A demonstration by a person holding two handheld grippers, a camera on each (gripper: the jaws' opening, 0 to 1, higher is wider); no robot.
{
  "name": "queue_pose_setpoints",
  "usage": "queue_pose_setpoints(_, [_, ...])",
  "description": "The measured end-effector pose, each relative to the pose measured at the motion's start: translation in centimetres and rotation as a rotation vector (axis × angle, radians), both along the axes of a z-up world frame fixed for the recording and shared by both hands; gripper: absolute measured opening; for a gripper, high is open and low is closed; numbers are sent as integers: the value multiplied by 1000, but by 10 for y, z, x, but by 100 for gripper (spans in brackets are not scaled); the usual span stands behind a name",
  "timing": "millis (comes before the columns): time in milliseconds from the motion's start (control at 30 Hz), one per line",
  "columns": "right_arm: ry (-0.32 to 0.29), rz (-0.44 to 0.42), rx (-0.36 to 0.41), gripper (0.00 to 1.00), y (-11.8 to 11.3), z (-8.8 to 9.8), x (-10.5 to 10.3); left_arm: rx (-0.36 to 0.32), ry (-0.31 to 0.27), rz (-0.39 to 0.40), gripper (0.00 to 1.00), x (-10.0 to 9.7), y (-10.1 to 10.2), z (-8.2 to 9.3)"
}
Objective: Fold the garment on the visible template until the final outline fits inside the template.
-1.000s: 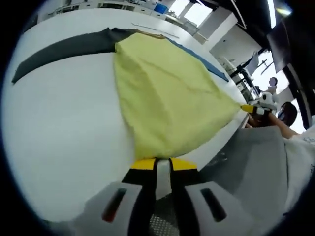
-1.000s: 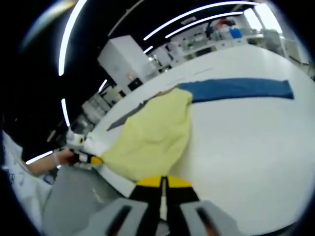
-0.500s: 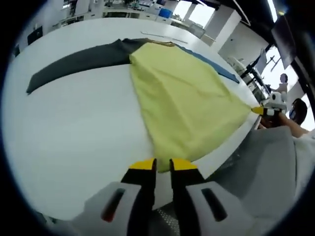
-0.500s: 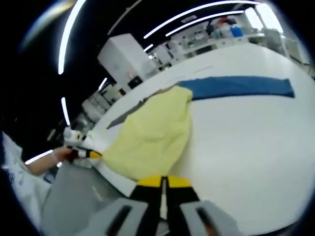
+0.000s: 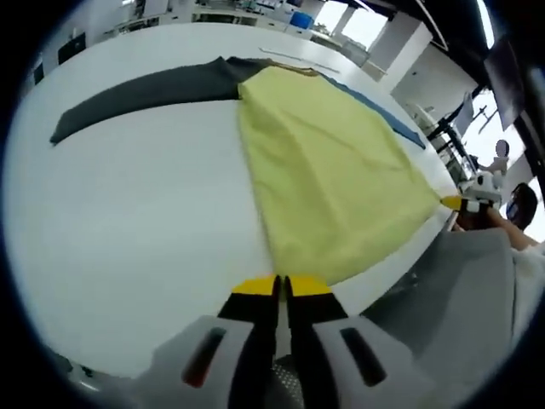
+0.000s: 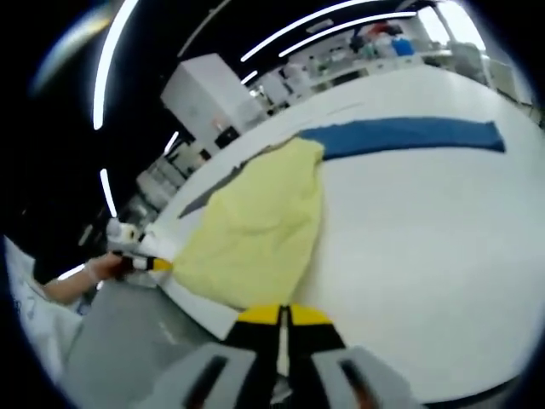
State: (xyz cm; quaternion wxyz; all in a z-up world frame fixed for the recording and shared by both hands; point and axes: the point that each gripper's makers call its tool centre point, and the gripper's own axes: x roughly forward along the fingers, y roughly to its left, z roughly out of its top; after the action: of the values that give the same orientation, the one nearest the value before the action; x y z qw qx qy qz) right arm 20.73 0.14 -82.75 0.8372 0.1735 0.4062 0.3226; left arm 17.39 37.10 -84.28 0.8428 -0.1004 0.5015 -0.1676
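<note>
meanwhile, a yellow cloth garment (image 5: 332, 179) lies spread on the white table (image 5: 128, 213), each near corner pinched by the closed left gripper (image 5: 280, 287) and right gripper (image 6: 282, 315).

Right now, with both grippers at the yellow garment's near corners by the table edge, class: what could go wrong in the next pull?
1. The garment already reaches the table edge; pulling nearer could drag it off.
2. The left gripper and right gripper pinch only corners, so one may slip.
3. Its far end overlaps the grey strip and blue strip; tugging might shift them.
</note>
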Motion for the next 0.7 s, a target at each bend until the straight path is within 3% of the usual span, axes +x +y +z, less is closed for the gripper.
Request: queue_pose_setpoints(700, [29,13,-21,0,0,-8,-5,-5,15,3,0,-2,6,0])
